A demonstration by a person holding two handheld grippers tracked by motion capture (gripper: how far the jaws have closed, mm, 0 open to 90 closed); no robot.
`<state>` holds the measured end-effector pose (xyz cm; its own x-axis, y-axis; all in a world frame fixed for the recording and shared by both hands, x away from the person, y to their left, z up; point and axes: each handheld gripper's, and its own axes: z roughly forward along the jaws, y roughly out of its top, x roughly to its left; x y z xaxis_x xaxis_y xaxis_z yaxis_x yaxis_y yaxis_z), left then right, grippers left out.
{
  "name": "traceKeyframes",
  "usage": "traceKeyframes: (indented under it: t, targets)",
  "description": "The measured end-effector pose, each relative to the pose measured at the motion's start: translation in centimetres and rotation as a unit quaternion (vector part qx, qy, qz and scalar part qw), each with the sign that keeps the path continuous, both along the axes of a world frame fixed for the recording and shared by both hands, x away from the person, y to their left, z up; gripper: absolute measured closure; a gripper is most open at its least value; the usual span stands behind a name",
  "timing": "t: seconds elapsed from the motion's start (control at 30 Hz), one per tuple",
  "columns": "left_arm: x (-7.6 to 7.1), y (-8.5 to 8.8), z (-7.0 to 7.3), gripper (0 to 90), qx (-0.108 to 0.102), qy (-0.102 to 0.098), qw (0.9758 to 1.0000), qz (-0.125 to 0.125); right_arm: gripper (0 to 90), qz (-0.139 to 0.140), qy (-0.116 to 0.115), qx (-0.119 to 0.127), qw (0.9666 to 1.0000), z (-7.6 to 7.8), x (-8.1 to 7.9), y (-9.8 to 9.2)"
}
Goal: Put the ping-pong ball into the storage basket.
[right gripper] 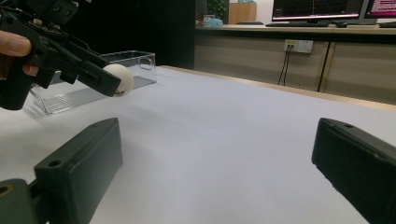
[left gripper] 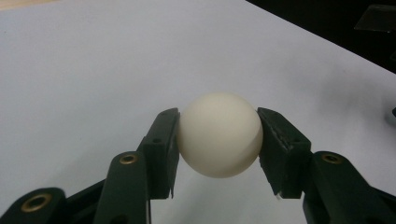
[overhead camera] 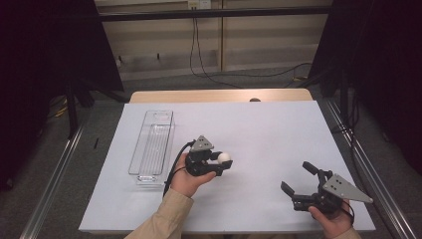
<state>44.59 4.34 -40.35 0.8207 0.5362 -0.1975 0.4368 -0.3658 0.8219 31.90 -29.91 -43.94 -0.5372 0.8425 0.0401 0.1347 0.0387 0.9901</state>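
A white ball [left gripper: 219, 134] sits between the two black jaws of my left gripper [left gripper: 218, 140], which is shut on it; both pads press its sides. From above, the ball [overhead camera: 225, 158] pokes out of the left gripper [overhead camera: 221, 162] near the middle of the white table sheet [overhead camera: 259, 129]. It hangs just above the sheet, as the right gripper view shows the ball [right gripper: 119, 79] held off the surface. My right gripper [overhead camera: 297, 178] rests near the front right of the sheet, open, with nothing between its jaws [right gripper: 210, 168].
A clear plastic tray [overhead camera: 152, 147] lies lengthwise on the left part of the sheet, left of my left hand; the tray [right gripper: 93, 79] looks to hold nothing. Black frame posts and rails flank the table. Cables run along the floor behind.
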Motion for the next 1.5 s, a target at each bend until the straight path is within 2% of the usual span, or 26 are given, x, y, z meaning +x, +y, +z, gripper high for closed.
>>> traceKeyframes:
  t: [0.47,0.7,0.73,0.77,0.83,0.87,1.0,1.13,1.27,1.33,1.5]
  targets:
    - [0.3,0.5,0.0,51.3,-0.001,0.006,1.0,0.001,1.5,-0.002,0.0,0.0,1.0,0.0,0.0,0.0]
    - [0.4,0.9,0.2,51.3,0.0,0.006,0.9999,0.011,1.5,0.001,-0.001,0.002,1.0,0.0,0.0,0.1]
    - [0.4,1.0,0.2,51.3,-0.009,0.007,0.9999,0.01,1.5,0.001,-0.001,0.002,1.0,0.0,0.0,0.1]
    - [0.5,1.1,0.3,51.3,0.0,0.004,0.9999,0.011,1.5,0.0,-0.001,0.003,1.0,0.0,0.0,0.1]
    - [0.5,1.3,0.3,51.3,0.002,0.006,0.9999,0.015,1.5,-0.002,0.0,0.001,1.0,0.0,0.0,0.1]
    - [0.6,1.3,0.3,51.3,-0.009,0.007,0.9998,0.015,1.5,-0.001,0.0,0.0,1.0,0.0,0.0,0.1]
    - [0.6,1.6,0.4,51.3,-0.002,0.005,0.9998,0.018,1.5,-0.001,0.0,0.003,1.0,0.0,0.0,0.1]
    - [0.7,1.8,0.4,51.3,-0.009,0.007,0.9997,0.021,1.5,-0.002,0.0,0.002,1.0,-0.1,0.1,0.0]
    - [0.7,2.0,0.6,51.2,0.002,0.002,0.9997,0.025,1.5,0.0,0.001,-0.002,1.0,-0.1,0.0,0.1]
    - [0.7,2.1,0.6,51.3,-0.008,0.003,0.9996,0.026,1.5,-0.001,0.003,0.0,1.0,-0.1,0.0,0.1]
    - [0.8,2.4,0.6,51.3,-0.007,0.005,0.9996,0.029,1.5,0.0,0.002,-0.001,1.0,-0.1,0.0,0.0]
